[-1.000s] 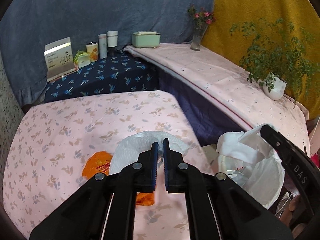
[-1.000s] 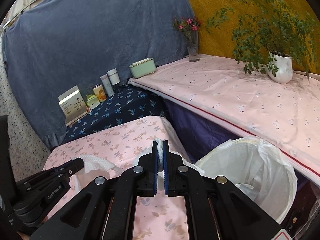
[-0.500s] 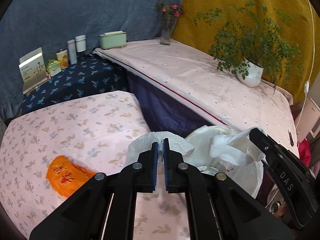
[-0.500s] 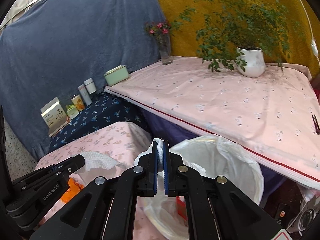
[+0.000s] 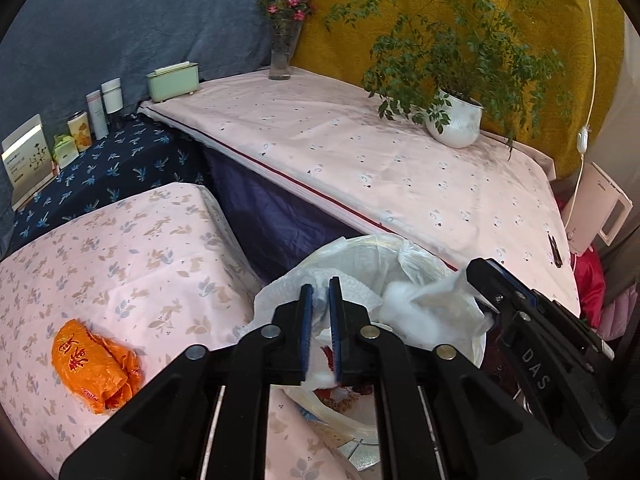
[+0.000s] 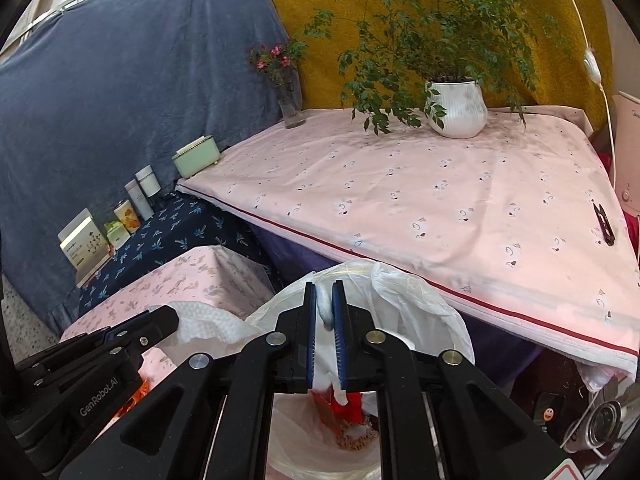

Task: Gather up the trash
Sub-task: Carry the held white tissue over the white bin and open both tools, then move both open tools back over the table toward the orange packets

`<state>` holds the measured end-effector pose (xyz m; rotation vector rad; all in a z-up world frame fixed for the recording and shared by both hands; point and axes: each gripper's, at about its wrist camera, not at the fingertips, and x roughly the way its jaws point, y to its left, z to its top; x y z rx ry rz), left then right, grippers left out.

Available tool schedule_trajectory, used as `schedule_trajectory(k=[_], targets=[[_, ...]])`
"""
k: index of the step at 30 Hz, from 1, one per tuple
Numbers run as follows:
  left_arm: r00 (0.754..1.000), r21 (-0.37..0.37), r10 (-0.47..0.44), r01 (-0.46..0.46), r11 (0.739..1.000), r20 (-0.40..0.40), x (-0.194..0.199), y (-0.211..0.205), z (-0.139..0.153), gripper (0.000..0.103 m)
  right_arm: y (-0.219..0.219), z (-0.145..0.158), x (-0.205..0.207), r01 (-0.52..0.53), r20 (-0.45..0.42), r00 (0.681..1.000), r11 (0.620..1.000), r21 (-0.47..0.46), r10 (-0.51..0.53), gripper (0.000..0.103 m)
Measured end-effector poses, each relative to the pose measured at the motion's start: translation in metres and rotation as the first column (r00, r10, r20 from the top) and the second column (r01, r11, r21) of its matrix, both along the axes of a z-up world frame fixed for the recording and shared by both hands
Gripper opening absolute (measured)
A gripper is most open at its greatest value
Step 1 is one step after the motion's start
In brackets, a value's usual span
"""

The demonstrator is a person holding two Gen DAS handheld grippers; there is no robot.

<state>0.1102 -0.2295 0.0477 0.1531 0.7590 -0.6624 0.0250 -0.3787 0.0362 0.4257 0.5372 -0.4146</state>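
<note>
My left gripper (image 5: 320,292) hovers over the white-lined trash bin (image 5: 412,256), and its jaws are opening. A crumpled white paper towel (image 5: 280,292) still sits between its pads. My right gripper (image 6: 324,296) is also above the bin (image 6: 424,300). Its jaws are opening too, with a white tissue wad (image 6: 325,314) caught between the blue pads. In the left wrist view the right gripper (image 5: 480,280) and its tissue (image 5: 428,308) show at the right. An orange wrapper (image 5: 94,364) lies on the pink floral table (image 5: 132,264). Red packaging (image 6: 344,404) lies inside the bin.
A larger pink-covered table (image 6: 440,200) beyond the bin carries a potted plant (image 6: 456,108), a flower vase (image 6: 290,96), a green box (image 6: 197,157) and a black clip (image 6: 604,224). Bottles and cartons (image 5: 80,128) line the dark blue surface. A white appliance (image 5: 600,208) stands at the right.
Both grippers swung right from over the pink table to above the bin. Their jaws, tight on the paper before, now show a small gap. The orange wrapper stays on the table.
</note>
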Motion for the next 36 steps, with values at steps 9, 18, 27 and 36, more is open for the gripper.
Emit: schedule_trajectory(k=[9, 18, 27, 36], targets=[[0.998, 0.007, 0.047, -0.048, 0.999, 0.033, -0.003, 0.007, 0.005, 0.053, 0.007, 0.005, -0.002, -0.011, 0.01, 1.0, 1.0, -0.016, 0.011, 0.035], [0.996, -0.006, 0.09, -0.09, 0.996, 0.026, 0.001, 0.027, 0.007, 0.053, 0.023, 0.011, -0.001, -0.036, 0.011, 0.999, 0.999, -0.039, 0.036, 0.042], [0.99, -0.017, 0.137, -0.137, 0.99, 0.016, 0.006, 0.052, 0.007, 0.053, 0.043, 0.016, 0.003, -0.071, 0.008, 0.997, 0.996, -0.057, 0.071, 0.042], [0.983, -0.025, 0.184, -0.184, 0.983, 0.001, 0.013, 0.082, 0.003, 0.053, 0.065, 0.019, 0.009, -0.11, 0.002, 0.994, 0.992, -0.07, 0.11, 0.042]])
